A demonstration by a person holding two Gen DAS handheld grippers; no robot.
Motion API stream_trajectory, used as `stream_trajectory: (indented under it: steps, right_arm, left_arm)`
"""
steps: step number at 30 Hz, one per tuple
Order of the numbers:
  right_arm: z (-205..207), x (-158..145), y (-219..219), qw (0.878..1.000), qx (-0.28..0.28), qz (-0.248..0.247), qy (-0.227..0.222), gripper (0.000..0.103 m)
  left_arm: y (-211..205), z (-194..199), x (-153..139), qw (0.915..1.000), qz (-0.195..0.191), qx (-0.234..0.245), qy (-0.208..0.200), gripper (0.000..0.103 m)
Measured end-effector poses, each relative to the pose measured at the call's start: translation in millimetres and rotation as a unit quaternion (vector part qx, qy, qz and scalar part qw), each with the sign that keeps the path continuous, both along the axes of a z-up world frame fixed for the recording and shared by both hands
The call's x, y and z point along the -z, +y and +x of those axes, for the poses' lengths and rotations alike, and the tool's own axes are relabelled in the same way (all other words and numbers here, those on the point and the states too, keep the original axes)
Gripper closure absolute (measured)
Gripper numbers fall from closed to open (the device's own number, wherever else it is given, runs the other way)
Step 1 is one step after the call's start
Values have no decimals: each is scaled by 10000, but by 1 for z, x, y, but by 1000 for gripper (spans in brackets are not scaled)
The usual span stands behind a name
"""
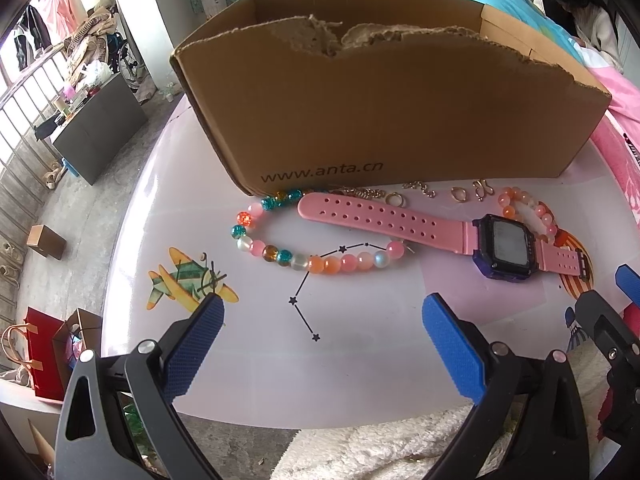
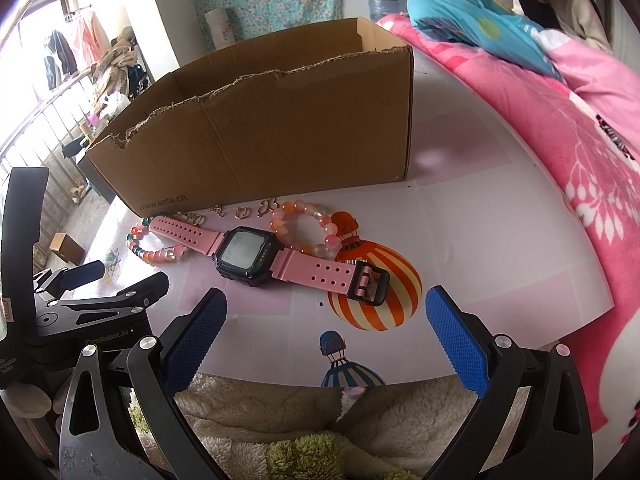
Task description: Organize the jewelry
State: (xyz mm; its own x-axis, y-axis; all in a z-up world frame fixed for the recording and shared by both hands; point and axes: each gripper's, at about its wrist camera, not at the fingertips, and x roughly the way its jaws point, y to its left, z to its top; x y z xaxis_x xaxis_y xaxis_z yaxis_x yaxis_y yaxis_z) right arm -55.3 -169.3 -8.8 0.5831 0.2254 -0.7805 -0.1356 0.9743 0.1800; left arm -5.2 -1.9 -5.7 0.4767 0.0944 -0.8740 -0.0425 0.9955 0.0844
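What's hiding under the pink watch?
Under the watch a bead bracelet passes beneath its strap, and the balloon picture sits below the buckle. Anything else is covered.

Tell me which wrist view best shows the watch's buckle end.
The right wrist view. There the pink watch lies fully in frame, its black buckle resting on the striped balloon print. In the left wrist view the watch sits far right, and its buckle end is mostly hidden by the other gripper.

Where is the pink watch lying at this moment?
The pink watch lies flat on the table in front of the cardboard box, between the two bead bracelets, its buckle end on the striped balloon picture.
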Motion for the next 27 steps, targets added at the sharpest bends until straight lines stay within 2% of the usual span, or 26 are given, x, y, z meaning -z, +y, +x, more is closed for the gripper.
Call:
stream_trajectory:
  steps: [4,9,14,17,22,27]
  right_arm:
    - [1,-3,6,9999,-78,12,-74,7]
    - [-2,-14,19,9985,-389,-42,-394,9]
    - [-1,-17,37,9918,-1061,-122,-698,21]
    - [4,-15,54,9835,-1556,-314,-869,28]
    - [18,-5,68,9736,-2033,-547,-877,46]
    - [29,9,75,9668,-2297,-815,-761,49]
  left_arm:
    - [2,0,0,10000,-26,31,-81,6]
    - [17,-3,-5,9986,-194,143,-464,6]
    - [29,-2,-8,9955,-242,244,-881,6]
    - [38,1,-9,9933,-358,318,-1050,6]
    - [45,4,-6,9899,-571,472,-1206,12]
    - [47,5,-3,9857,-779,685,-1327,21]
